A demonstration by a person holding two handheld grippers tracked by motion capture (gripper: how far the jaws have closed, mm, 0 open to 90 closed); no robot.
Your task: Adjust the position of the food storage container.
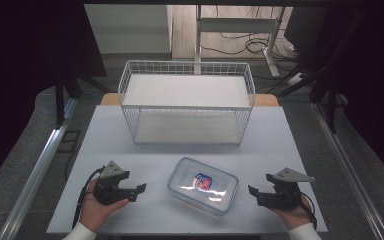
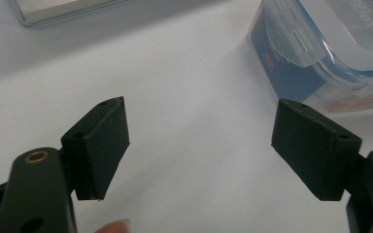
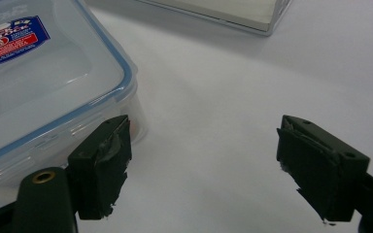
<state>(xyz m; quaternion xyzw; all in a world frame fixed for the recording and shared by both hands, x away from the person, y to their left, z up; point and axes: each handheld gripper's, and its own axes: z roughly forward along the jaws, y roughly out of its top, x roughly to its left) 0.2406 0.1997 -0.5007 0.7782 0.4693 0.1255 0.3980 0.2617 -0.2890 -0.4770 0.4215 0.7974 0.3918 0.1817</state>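
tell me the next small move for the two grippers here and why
Probably bring both grippers inward to the clear lidded container. It lies on the table between them, untouched, its lid clipped on. The left gripper and right gripper flank it with jaws open and nothing between them, and the wire basket behind stands empty, a likely destination.

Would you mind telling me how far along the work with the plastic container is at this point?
Nothing looks done yet: the lidded container sits closed on the table in front of the empty wire basket. In hand: the left gripper and right gripper flank it, both open and empty. Left: probably gripping and moving the container, perhaps into the basket.
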